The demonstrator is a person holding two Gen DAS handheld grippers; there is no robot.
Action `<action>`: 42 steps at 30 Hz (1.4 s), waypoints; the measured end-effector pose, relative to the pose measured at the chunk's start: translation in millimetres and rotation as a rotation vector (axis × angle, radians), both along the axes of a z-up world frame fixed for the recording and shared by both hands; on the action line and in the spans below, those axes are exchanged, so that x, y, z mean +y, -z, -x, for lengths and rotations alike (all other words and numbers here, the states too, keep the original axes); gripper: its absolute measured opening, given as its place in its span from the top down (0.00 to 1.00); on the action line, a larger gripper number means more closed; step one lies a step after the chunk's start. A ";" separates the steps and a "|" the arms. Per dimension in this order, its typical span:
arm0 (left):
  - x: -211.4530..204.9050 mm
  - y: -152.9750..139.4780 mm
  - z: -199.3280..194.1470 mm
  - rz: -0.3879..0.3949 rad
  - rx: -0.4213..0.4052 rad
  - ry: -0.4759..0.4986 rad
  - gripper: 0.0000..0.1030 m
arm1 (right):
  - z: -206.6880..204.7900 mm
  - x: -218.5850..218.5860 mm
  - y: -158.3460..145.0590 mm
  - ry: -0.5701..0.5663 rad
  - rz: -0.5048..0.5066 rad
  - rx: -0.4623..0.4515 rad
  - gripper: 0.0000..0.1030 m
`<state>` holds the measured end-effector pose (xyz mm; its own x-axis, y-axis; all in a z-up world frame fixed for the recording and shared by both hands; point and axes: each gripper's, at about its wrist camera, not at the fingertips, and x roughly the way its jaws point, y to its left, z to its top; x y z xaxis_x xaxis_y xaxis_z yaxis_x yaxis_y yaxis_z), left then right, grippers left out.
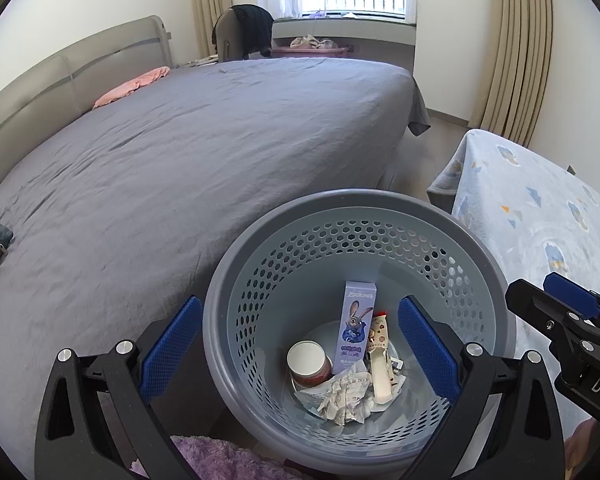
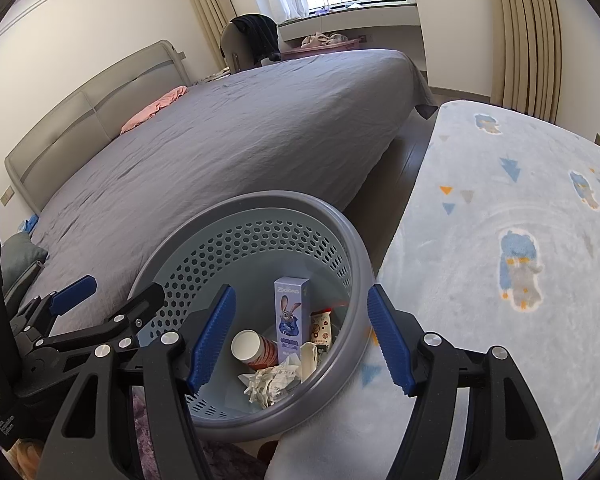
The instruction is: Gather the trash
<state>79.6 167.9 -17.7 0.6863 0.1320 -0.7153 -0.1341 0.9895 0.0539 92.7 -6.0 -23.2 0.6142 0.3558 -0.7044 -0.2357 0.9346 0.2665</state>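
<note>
A grey-blue perforated basket (image 1: 360,200) (image 2: 260,200) stands on the floor between the bed and a blanket-covered surface. Inside lie a purple rabbit-print box (image 1: 358,320) (image 2: 290,312), a paper cup (image 1: 306,362) (image 2: 246,346), crumpled paper (image 1: 346,398) (image 2: 268,386) and a snack wrapper (image 1: 380,356) (image 2: 321,330). My left gripper (image 1: 299,306) (image 2: 122,288) hovers open over the basket's left side, holding nothing. My right gripper (image 2: 300,294) (image 1: 540,292) is open above the basket's right rim, with nothing between its blue pads (image 2: 214,336).
A wide bed with a grey sheet (image 1: 180,140) fills the left, with a pink cloth (image 1: 132,84) near the headboard. A light blue patterned blanket (image 2: 500,220) covers the surface on the right. A purple fluffy fabric (image 1: 220,460) lies below the basket. A chair with a dark garment (image 1: 248,28) stands by the window.
</note>
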 end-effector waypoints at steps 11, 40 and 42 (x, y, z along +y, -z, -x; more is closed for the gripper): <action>1.6 -0.6 1.1 -0.008 0.003 -0.019 0.06 | 1.2 1.1 -0.6 0.002 0.009 0.001 0.36; 7.8 1.7 -0.4 -0.013 0.011 -0.055 0.06 | 2.3 7.7 -1.5 -0.004 0.034 -0.002 0.36; 6.9 1.6 -0.3 -0.013 0.013 -0.058 0.06 | 2.1 8.2 -1.6 -0.005 0.035 -0.002 0.36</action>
<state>79.9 174.8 -19.3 0.6677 0.1807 -0.7222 -0.1904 0.9793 0.0689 90.5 2.3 -21.6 0.6140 0.3336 -0.7153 -0.2405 0.9423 0.2330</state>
